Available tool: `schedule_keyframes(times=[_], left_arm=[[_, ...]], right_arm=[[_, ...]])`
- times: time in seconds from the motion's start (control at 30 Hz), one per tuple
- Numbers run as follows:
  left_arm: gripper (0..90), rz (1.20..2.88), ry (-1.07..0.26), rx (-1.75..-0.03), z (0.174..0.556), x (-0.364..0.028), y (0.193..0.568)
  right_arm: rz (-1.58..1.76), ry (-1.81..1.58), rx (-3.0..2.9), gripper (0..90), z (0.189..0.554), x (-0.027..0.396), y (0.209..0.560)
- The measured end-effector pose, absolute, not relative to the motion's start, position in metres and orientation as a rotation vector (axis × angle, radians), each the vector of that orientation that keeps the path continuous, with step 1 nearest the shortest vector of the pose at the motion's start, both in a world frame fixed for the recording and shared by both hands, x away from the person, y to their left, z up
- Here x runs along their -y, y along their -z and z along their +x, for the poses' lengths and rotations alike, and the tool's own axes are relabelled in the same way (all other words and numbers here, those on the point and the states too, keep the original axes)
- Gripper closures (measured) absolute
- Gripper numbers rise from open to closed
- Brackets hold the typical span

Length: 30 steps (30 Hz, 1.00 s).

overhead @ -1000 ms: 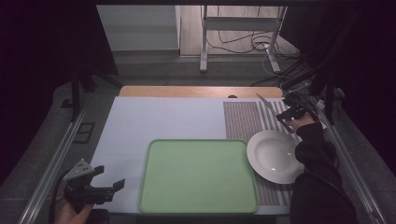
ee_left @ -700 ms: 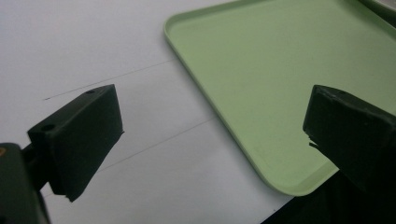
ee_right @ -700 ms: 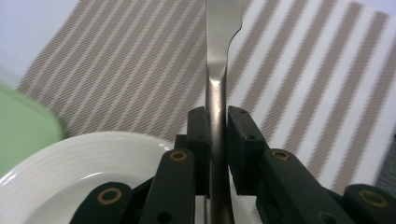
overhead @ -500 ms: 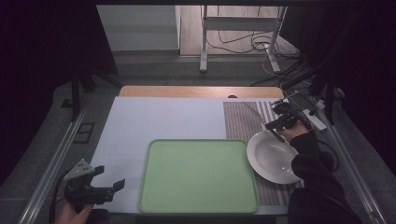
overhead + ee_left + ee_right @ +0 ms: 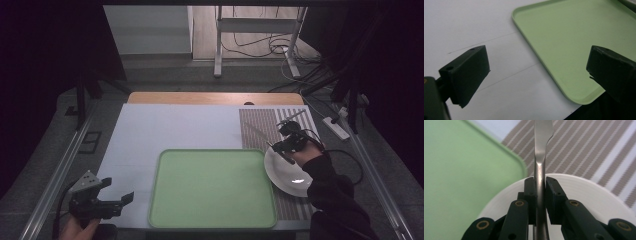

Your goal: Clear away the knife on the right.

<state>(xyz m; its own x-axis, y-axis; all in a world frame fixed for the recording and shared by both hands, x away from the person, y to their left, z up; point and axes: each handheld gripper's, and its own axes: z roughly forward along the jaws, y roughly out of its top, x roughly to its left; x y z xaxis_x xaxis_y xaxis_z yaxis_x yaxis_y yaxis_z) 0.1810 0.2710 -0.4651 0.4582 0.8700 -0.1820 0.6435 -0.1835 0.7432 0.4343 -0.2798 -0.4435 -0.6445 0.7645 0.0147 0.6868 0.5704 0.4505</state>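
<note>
Two grippers: our right gripper (image 5: 540,195) pinches a knife (image 5: 541,150) above the white plate (image 5: 285,172), seemingly to carry it, while our left gripper (image 5: 117,200) rests spread near the green tray (image 5: 210,187).

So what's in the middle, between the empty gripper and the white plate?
The green tray. In the high view it sits between the left gripper and the white plate, with bare white table near the gripper.

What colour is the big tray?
The tray is pale green, clearest in the high view.
</note>
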Motion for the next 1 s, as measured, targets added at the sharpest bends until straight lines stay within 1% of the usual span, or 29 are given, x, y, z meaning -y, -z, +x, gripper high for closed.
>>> schedule_keyframes(times=[0.23,0.3,0.57,1.0], left_arm=[[4.4,1.915,-0.362,-1.268,0.181,-0.271,0.465],[4.4,1.915,-0.362,-1.269,0.181,-0.271,0.465],[4.4,1.915,-0.361,-1.271,0.181,-0.271,0.465],[4.4,1.916,-0.362,-1.271,0.181,-0.271,0.465]], right_arm=[[1.223,-0.633,-2.619,80.6,0.434,0.28,0.444],[1.133,-0.625,-2.707,80.6,0.391,0.248,0.449],[1.075,-0.62,-2.753,80.6,0.361,0.23,0.454],[0.998,-0.558,-2.851,80.6,0.329,0.2,0.472]])
